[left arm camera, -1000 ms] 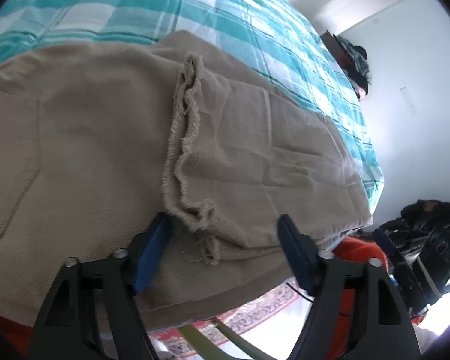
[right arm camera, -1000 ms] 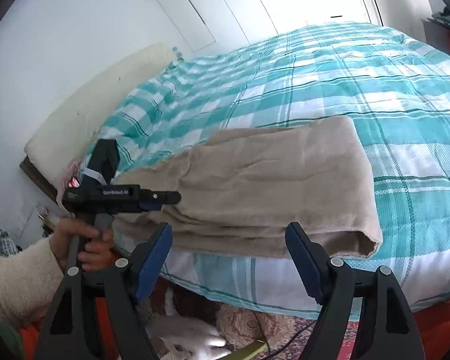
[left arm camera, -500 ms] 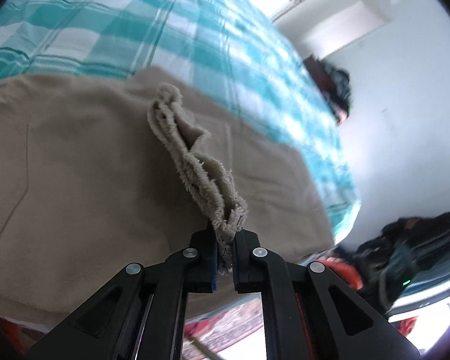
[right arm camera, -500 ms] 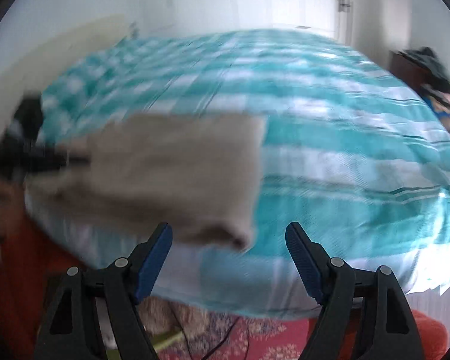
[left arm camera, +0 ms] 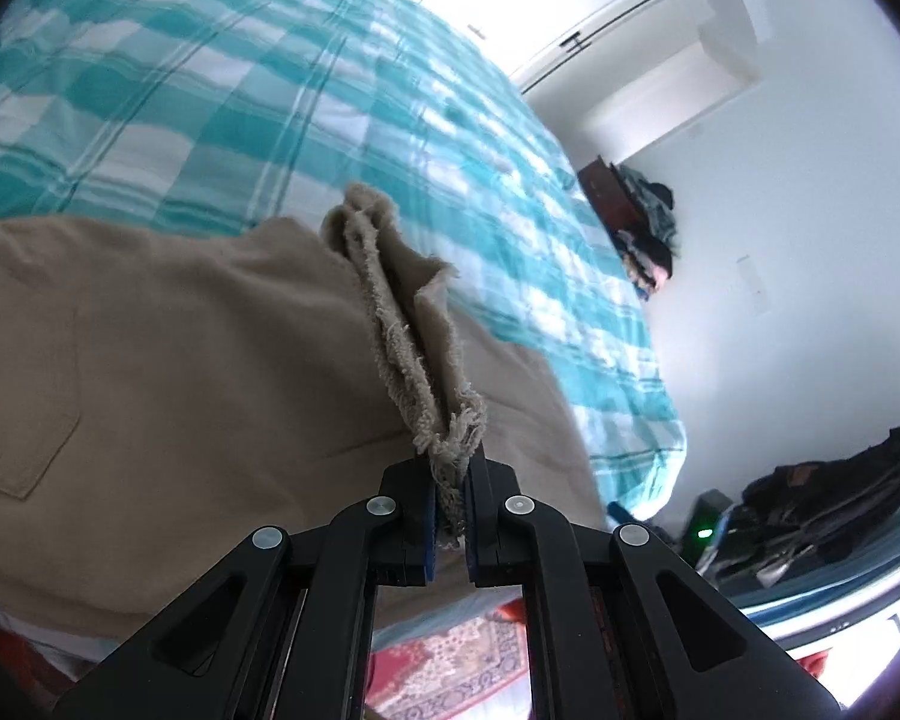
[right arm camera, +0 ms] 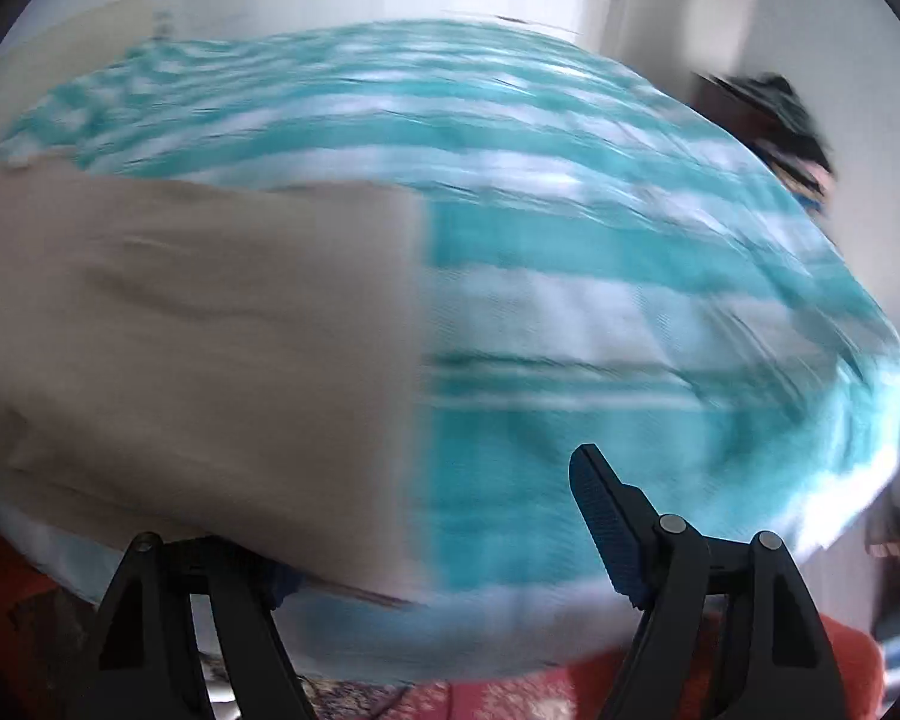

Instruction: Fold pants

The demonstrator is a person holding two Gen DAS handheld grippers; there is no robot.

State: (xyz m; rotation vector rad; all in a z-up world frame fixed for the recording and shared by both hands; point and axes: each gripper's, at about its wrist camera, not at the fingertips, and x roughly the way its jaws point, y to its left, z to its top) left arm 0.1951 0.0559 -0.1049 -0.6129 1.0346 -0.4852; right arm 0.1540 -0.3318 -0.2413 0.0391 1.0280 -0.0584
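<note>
Beige cotton pants [left arm camera: 168, 372] lie partly folded near the edge of a teal plaid bed [left arm camera: 222, 90], frayed hem pinched in the left gripper [left arm camera: 450, 516]

Left jaws are closed tight on the stacked, fringed leg cuffs [left arm camera: 432, 396], lifted a little off the layer below. Over on the blurred right view, the right gripper [right arm camera: 426, 534] hangs with jaws spread wide at the folded end of the pants [right arm camera: 198, 324], gripping nothing. Cloth looks soft, limp and light, likely to sag and slide between layers; taking both layers together at a corner of the fold seems the safest hold
</note>
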